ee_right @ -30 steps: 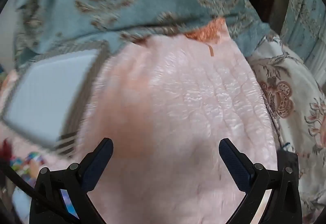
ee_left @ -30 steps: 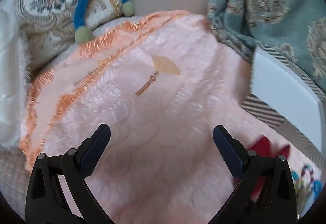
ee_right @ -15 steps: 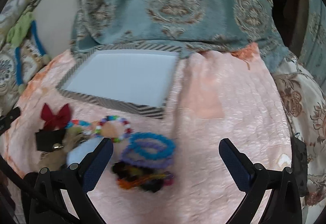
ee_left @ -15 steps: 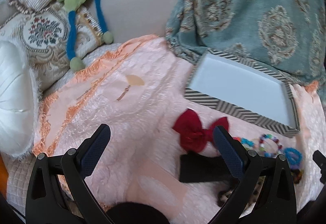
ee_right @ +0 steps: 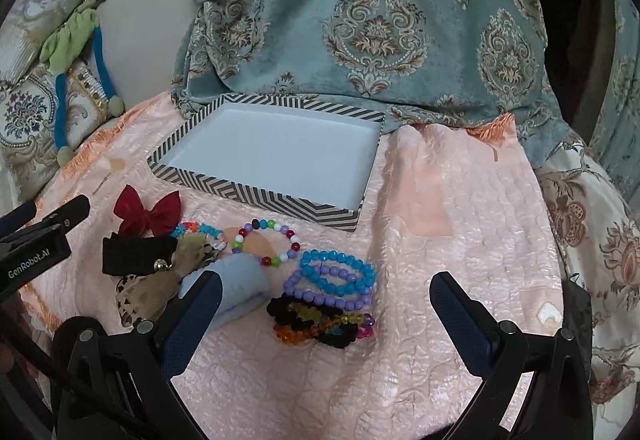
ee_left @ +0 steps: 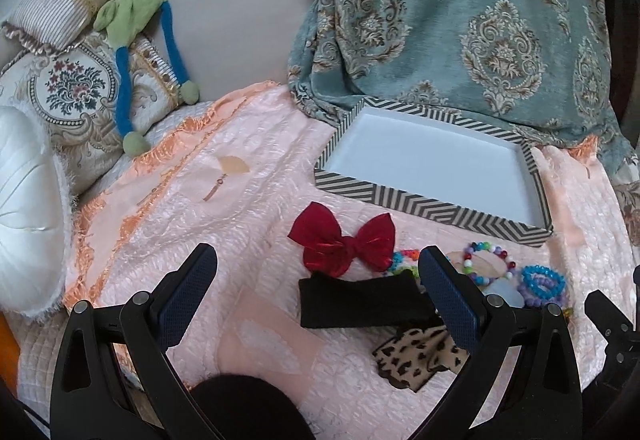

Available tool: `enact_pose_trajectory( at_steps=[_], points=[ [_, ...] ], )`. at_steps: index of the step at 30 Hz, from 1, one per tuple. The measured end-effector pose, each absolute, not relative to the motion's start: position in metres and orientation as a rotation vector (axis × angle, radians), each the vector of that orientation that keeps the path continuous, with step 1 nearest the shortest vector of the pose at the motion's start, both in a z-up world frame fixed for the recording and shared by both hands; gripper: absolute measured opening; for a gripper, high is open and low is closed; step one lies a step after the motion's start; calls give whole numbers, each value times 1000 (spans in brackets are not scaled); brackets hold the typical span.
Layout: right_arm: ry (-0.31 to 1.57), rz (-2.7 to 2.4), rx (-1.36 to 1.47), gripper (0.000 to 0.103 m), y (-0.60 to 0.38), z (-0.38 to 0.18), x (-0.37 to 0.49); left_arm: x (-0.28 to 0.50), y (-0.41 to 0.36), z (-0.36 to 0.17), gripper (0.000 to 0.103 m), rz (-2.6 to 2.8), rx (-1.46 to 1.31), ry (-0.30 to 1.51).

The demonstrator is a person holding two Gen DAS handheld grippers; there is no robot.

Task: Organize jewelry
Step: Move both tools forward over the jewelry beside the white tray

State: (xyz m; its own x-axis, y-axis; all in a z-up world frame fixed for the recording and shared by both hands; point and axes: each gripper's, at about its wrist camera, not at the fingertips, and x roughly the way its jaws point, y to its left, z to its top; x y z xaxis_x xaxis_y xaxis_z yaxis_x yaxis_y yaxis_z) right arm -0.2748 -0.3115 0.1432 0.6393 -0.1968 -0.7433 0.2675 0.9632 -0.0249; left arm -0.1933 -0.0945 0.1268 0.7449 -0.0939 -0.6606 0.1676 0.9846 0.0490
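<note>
Left gripper (ee_left: 316, 282): jaws wide apart, holding nothing, above red bow (ee_left: 344, 240) and black band (ee_left: 360, 300).
Right gripper (ee_right: 326, 300): jaws wide apart, empty, over stacked bracelets (ee_right: 332, 276).
Striped box (ee_right: 256, 196): open, white inside, behind the jewelry on pink quilt (ee_right: 460, 240).
Right view only: dark beaded bracelets (ee_right: 320, 324), full multicolor bracelet (ee_right: 266, 242).
Left view only: white round cushion (ee_left: 28, 208).

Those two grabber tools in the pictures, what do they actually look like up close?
Each gripper, the left gripper and the right gripper, is a black plastic frame with silver screws and two fingers faced with dark blue textured pads. The left one's side reads "GenRobot.AI" in white, with a black cable nearby.
</note>
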Motion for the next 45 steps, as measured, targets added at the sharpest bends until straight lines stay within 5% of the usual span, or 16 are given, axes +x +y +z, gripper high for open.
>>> enact_pose_trajectory(
  at_steps=[45],
  points=[
    [821, -222, 131, 103, -315, 144, -285, -197, -96, 125, 102, -163, 101, 753]
  ],
)
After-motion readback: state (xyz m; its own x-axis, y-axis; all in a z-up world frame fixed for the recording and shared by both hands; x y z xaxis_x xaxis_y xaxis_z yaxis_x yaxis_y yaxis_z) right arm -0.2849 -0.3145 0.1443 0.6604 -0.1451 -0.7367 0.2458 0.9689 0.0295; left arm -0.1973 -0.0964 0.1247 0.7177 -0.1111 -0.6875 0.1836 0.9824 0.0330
